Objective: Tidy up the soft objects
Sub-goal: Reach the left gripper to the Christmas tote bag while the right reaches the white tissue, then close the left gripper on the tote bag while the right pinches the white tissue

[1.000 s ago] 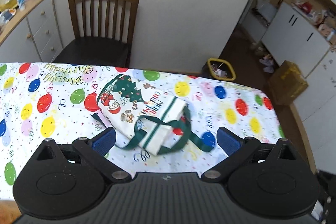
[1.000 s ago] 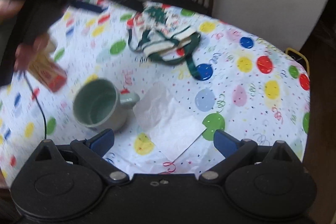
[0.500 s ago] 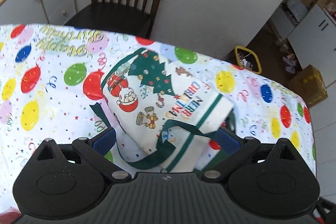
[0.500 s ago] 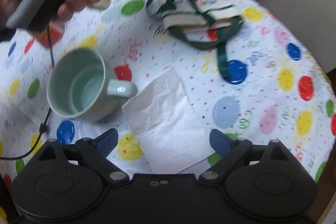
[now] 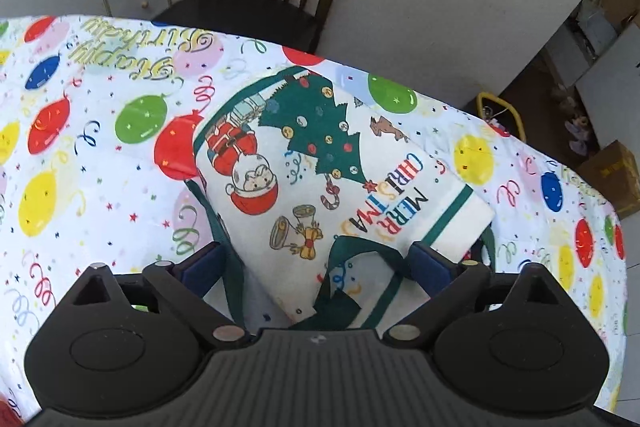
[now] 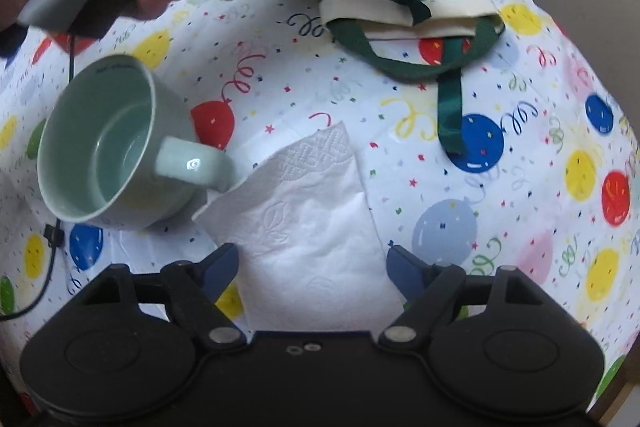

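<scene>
With its jaws spread wide, the left gripper [image 5: 316,263] is hanging over the folded Christmas tote bag [image 5: 340,183] lying on the balloon tablecloth [image 5: 100,163], and the right gripper [image 6: 312,263], also wide open, is straddling the paper napkin [image 6: 316,223] touching the green mug [image 6: 108,147], so dragging the napkin is probably risking to tip it.

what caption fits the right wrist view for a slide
Open right hand-held gripper straddling a white napkin beside a green mug.
</scene>
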Motion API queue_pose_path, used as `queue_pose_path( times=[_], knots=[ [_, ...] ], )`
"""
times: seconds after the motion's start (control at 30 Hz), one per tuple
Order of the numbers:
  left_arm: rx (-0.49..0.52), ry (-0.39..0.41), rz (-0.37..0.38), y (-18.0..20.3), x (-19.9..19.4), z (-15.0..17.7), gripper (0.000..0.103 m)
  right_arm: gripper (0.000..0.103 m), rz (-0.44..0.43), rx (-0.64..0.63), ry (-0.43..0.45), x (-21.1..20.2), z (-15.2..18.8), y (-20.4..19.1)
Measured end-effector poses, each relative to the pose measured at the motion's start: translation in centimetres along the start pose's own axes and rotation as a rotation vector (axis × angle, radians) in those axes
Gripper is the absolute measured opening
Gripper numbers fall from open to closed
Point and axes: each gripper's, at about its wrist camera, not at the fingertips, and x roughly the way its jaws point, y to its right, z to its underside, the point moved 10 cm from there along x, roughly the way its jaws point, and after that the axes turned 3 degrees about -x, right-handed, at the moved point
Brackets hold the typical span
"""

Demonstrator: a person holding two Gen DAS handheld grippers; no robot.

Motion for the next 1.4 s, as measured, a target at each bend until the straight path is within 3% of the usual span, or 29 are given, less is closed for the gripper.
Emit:
queue_pose_path(
  times=[0.17,0.33,0.57,0.63,0.7,1.03,1.4],
  knots=[
    [-0.007,0.031,-0.067,-0.4,-0.3,-0.5,0.066,0.069,0.057,-0.055,0.002,-0.1,0.2,-0.4],
    [-0.007,0.049,-0.093,-0.6,-0.6,-0.8,0.033,0.049,0.052,-0.064,0.018,-0.6,0.3,-1.0],
    [-0.032,0.077,-0.08,-1.2,-1.1,-0.9,0.015,0.018,0.056,-0.054,0.04,-0.9,0.2,-1.5],
    [-0.036,0.088,-0.07,-1.2,-1.4,-1.0,0.013,0.008,0.073,-0.053,0.046,-0.9,0.2,-1.5],
    [-0.036,0.1,-0.063,-1.2,-1.7,-1.1,0.012,0.006,0.089,-0.036,0.06,-1.2,0.1,-1.4],
    [-0.065,0.176,0.004,-1.3,-5.0,-1.9,0.008,0.004,0.146,0.124,0.198,-5.6,-0.1,1.3],
    [-0.025,0.27,0.101,0.4,-11.1,-2.8,0.003,0.004,0.212,0.289,0.332,-12.1,1.8,3.1]
  ],
)
